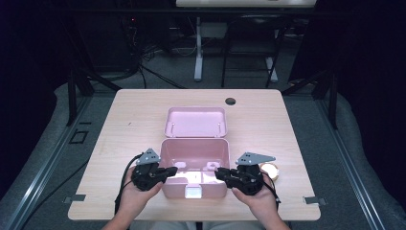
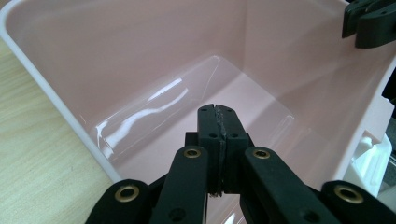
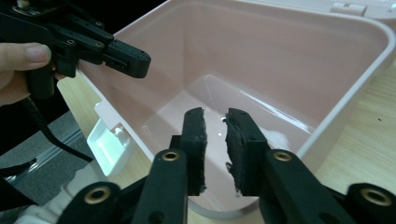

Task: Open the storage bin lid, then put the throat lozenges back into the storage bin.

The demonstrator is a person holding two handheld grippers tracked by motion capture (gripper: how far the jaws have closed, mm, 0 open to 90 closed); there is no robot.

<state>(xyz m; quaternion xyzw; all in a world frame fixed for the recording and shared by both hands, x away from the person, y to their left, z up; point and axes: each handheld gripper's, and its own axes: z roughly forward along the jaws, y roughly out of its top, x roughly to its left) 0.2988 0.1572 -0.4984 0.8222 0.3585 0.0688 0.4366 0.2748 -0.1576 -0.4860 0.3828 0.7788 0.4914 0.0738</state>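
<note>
Pink box [image 1: 194,158] sits open between your hands; your left gripper [image 2: 218,109] is clenched empty inside it, your right gripper [image 3: 215,116] slightly parted, holding nothing.

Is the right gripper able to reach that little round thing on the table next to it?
Probably yes. The round thing lies on the bare table just beside the right gripper, outside the pink box. Nothing stands between them, but the jaws point into the box, so it must turn.

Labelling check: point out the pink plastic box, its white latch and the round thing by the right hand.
Pink plastic box [image 1: 168,146]: high view, left rim.
White latch [image 1: 193,191]: high view, front tab.
Round tan object [image 1: 269,169]: high view, top face.
</note>
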